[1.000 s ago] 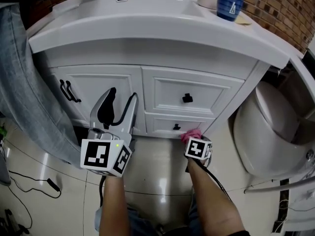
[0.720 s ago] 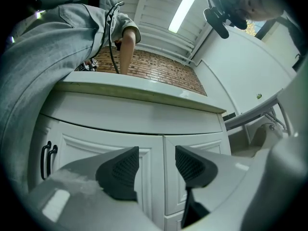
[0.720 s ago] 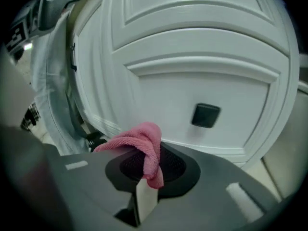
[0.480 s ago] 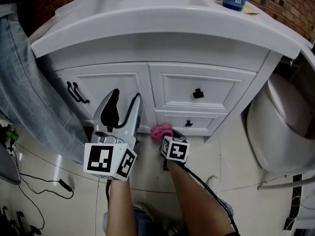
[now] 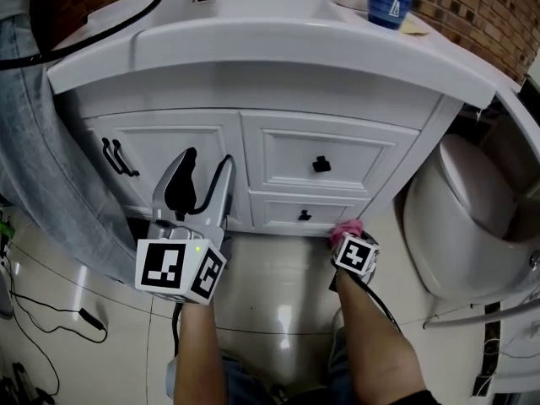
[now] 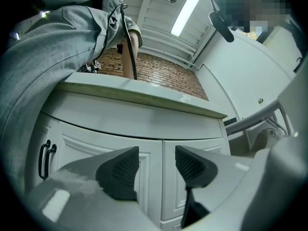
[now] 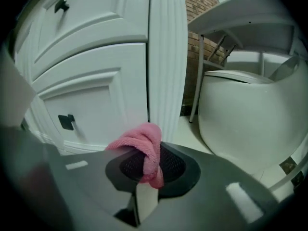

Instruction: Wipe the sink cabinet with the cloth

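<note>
Jaws of my right gripper (image 7: 149,166) pinch the pink cloth (image 7: 145,142) at the lower right corner of the cabinet (image 5: 278,154); my left gripper (image 6: 156,165) gapes empty. Rubbing the ribbed post (image 7: 166,57) could tug the cloth loose.

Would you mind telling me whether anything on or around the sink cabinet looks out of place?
Nothing looks spilled or damaged, and the drawers sit shut. The only oddity is a black cable running across the countertop's left corner.

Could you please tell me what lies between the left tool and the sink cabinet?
Nothing: the left gripper view shows the open left tool empty, bare air before the sink cabinet.
</note>
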Action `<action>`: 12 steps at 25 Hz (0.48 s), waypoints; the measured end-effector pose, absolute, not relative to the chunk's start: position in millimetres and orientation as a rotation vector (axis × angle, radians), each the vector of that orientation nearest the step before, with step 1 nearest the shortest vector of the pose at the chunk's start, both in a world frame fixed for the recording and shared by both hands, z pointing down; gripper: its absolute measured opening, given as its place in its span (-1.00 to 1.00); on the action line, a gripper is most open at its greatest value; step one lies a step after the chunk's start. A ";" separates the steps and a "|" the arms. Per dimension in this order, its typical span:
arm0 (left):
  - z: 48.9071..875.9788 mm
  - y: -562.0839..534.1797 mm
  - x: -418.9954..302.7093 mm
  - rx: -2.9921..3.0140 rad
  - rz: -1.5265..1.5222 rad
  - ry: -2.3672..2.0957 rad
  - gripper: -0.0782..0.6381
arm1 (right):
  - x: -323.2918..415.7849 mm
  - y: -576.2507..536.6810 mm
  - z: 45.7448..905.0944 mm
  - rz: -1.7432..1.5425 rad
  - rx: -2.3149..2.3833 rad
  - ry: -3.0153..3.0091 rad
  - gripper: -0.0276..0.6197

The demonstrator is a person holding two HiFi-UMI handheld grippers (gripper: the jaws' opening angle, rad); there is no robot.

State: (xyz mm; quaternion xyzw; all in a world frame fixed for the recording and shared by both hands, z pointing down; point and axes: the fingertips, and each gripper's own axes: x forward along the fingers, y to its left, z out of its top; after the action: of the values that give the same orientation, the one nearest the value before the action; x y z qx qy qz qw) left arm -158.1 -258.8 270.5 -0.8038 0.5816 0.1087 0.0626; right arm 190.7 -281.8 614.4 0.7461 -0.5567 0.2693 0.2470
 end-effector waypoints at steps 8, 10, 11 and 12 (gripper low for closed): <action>276.6 -260.2 -151.9 -2.434 0.273 1.747 -0.13 | 15.9 -301.6 637.6 0.746 1.525 -2.048 -0.75; 278.7 -257.5 -156.9 -2.421 0.227 1.752 -0.13 | -34.1 -304.1 635.9 0.675 1.393 -2.154 -0.75; 279.4 -256.2 -161.0 -2.416 0.214 1.759 -0.13 | -59.6 -303.1 637.0 0.657 1.321 -2.202 -0.75; 279.8 -255.2 -165.4 -2.412 0.216 1.770 -0.13 | -83.7 -300.5 638.4 0.642 1.242 -2.243 -0.75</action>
State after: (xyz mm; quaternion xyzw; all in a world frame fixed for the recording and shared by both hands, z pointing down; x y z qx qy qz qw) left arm -165.4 -255.2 279.8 -0.8021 0.5886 0.0718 0.0708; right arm -83.7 -300.5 638.4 0.4555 -0.8223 0.2353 0.2467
